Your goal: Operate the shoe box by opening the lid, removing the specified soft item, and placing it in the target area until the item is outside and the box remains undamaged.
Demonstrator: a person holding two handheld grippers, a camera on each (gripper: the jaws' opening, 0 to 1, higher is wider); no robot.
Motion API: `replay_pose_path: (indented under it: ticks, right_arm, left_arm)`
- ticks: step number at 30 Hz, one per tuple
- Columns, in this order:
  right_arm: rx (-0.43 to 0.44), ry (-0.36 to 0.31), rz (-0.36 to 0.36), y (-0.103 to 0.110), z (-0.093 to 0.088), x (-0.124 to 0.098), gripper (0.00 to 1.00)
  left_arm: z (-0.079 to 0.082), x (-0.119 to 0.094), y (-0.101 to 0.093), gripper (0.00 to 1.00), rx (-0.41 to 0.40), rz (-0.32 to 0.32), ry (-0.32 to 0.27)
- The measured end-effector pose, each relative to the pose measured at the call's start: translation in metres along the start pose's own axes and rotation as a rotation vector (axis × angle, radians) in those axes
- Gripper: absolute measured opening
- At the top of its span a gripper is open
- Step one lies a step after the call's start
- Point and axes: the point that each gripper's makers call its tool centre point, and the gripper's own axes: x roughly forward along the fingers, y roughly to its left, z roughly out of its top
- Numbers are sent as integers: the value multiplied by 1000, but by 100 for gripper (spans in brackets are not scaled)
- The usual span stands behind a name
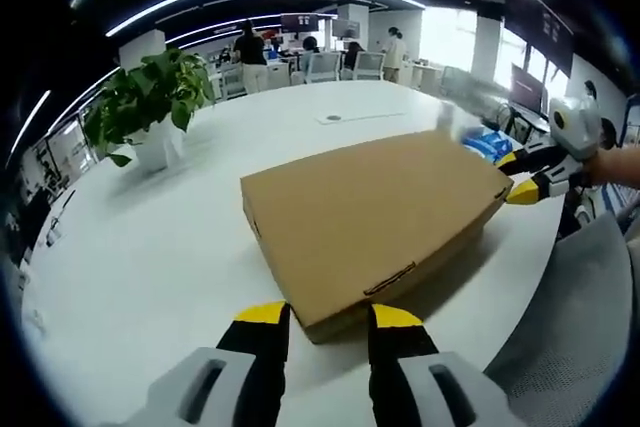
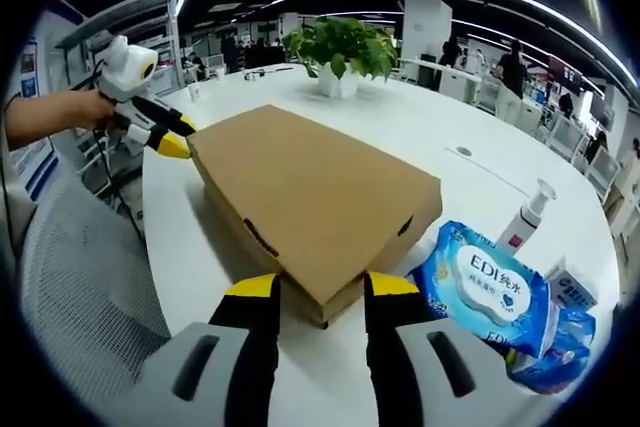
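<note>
Surface: white round surface (image 1: 150, 247), office behind.
Shoe box (image 1: 375, 212): closed; light, stiff cardboard, dentable; lift lid edge.
Left gripper (image 1: 330, 322): jaws apart at corner.
Right gripper (image 2: 315, 292): jaws apart at opposite corner.

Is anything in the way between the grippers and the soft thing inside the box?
Yes. The cardboard box is closed, so its lid covers whatever is inside. The left gripper and right gripper sit open at opposite corners of it.

The shoe box (image 2: 310, 202) lies closed on the counter (image 2: 500, 152). In the right gripper view, a potted plant (image 2: 342, 52) stands at 12 o'clock beyond it, a wipes pack (image 2: 480, 292) and pump bottle (image 2: 527, 217) at 4 o'clock.
</note>
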Motion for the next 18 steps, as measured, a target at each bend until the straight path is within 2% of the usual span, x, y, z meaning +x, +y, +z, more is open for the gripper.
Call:
replay_pose_path:
  ticks: [18]
  right_arm:
    - [20,-1,-17,-29,13,20,31]
  left_arm:
    - [23,24,15,31,4,-9,-7]
